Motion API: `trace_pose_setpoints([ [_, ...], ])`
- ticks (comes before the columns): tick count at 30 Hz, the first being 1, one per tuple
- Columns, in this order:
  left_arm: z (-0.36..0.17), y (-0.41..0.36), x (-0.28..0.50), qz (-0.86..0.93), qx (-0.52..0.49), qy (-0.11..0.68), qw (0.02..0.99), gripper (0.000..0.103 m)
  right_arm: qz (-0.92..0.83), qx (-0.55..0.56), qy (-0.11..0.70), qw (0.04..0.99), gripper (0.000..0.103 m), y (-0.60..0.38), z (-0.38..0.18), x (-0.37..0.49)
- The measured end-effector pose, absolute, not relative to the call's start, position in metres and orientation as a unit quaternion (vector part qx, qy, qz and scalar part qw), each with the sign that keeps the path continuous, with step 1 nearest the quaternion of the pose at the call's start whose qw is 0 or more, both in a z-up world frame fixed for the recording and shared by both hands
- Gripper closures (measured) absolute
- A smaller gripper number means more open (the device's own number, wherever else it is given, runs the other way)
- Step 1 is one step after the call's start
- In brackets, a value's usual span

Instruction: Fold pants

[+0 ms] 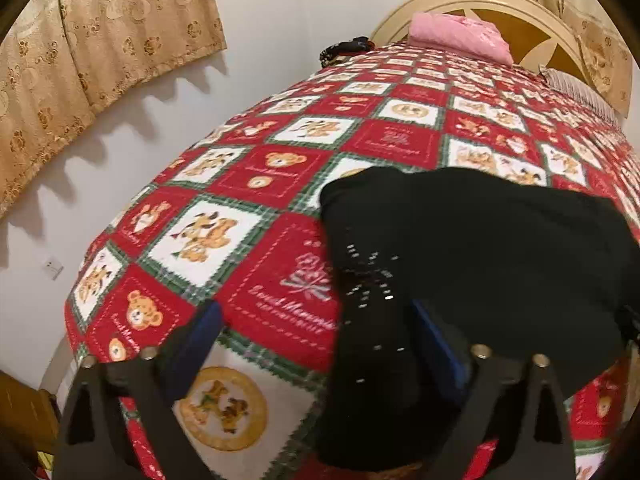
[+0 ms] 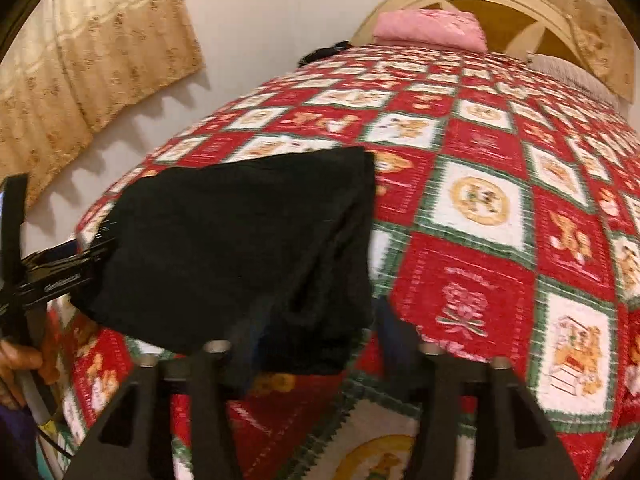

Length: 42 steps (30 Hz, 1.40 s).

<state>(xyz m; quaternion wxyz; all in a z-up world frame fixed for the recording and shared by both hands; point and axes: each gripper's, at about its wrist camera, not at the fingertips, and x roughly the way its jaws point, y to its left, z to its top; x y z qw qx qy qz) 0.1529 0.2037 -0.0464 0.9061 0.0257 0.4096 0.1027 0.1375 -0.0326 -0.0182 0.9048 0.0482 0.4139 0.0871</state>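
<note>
Crosswise, pants between both grippers.

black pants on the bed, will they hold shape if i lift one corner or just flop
The black pants will probably flop: the edges sag and drape over the quilt. They look soft and fairly light, with loose folds near the right gripper. Layers may slide apart, so lifting one corner could undo the fold.

Warm indoor light, strong fisheye warp, motion blur, dark corners
</note>
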Motion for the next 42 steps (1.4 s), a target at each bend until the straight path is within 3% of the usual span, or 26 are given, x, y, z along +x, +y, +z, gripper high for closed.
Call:
trace_pose_setpoints([
  [10,-0.049,0.206,0.129,0.111,0.036,0.406,0.906,0.0,0.082,0.075,0.423,0.9,0.028,-0.048,-0.02,0.108],
  [16,-0.052,0.206,0.118,0.123,0.024,0.403,0.907,0.0,0.045,0.014,0.43,0.902,0.028,-0.034,-0.021,0.086],
  [22,-0.053,0.204,0.115,0.125,0.031,0.399,0.908,0.0,0.057,0.013,0.313,0.948,0.028,-0.028,0.032,0.071],
  [27,-0.053,0.203,0.112,0.129,0.029,0.402,0.906,0.0,0.083,-0.031,0.334,0.939,0.06,-0.001,0.041,0.126],
  [29,-0.054,0.206,0.108,0.124,0.022,0.404,0.906,0.0,0.084,-0.023,0.366,0.927,0.066,0.0,0.026,0.146],
  [32,-0.056,0.214,0.099,0.108,0.002,0.414,0.904,0.0,0.08,0.0,0.401,0.913,0.066,-0.007,-0.002,0.155],
  [37,-0.062,0.222,0.082,0.117,-0.011,0.456,0.882,0.0,0.077,-0.023,0.378,0.922,0.066,-0.004,-0.007,0.143],
  [42,-0.048,0.222,0.065,0.125,-0.008,0.433,0.893,0.0,0.082,-0.011,0.368,0.926,0.065,-0.01,-0.009,0.141],
])
